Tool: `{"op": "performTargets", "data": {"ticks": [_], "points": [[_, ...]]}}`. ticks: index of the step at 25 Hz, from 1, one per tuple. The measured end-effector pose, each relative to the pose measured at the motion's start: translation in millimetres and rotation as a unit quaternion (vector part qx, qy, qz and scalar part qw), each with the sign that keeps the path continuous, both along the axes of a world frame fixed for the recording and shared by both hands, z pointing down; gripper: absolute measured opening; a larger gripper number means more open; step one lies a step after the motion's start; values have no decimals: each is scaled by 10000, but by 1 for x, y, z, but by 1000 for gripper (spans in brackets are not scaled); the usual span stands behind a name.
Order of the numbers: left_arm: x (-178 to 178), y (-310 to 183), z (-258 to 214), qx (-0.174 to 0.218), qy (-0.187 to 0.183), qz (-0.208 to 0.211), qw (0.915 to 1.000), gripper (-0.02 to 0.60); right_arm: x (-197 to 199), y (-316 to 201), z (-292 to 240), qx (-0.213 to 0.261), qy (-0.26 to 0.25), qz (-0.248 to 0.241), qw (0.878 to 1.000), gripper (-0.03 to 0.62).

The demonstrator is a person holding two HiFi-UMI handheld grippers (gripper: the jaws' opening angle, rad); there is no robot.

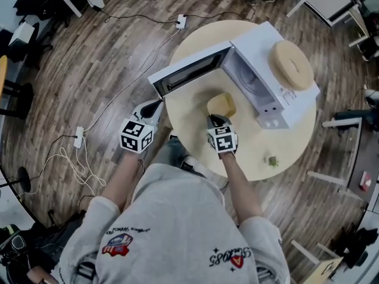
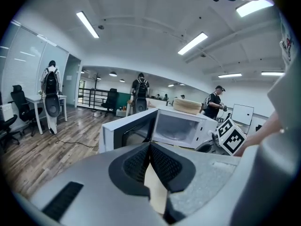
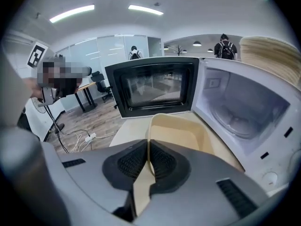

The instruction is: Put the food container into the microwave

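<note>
Leftward, open microwave door (image 1: 189, 73) beside container (image 1: 221, 104)

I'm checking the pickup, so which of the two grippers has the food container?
The right gripper: its jaws pinch the rim of the beige food container before the open microwave. The left gripper is shut on nothing.
</note>
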State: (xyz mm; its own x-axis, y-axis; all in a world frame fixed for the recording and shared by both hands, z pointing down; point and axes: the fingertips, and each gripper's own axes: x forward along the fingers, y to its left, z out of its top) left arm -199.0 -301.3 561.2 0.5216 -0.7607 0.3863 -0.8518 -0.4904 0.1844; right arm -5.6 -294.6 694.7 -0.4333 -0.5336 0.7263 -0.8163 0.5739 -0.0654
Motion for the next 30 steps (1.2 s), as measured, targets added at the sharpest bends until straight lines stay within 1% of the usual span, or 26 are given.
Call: {"op": "performTargets", "data": {"ticks": [9,13,17,23,30], "points": [[75,-48,-9,52,143,844,9963,5,53,-3,-36,181,-210,632,9976,21],[111,-70,-11,58,235,1229,9921,5,75,-5,-43,168,-219,844,9960,21],[142,-85,-7,27,299,1592,9868,5,89,-9,-45,285,-197,984,9945,21],[170,-108,0,-33,368,2053,9780,5,98,-16,-50,383,-103,1023,9940,21],[189,-126,12,-145,444,2534,9662,5,101,-24,-44,349,118,1023,9941,21]]}}
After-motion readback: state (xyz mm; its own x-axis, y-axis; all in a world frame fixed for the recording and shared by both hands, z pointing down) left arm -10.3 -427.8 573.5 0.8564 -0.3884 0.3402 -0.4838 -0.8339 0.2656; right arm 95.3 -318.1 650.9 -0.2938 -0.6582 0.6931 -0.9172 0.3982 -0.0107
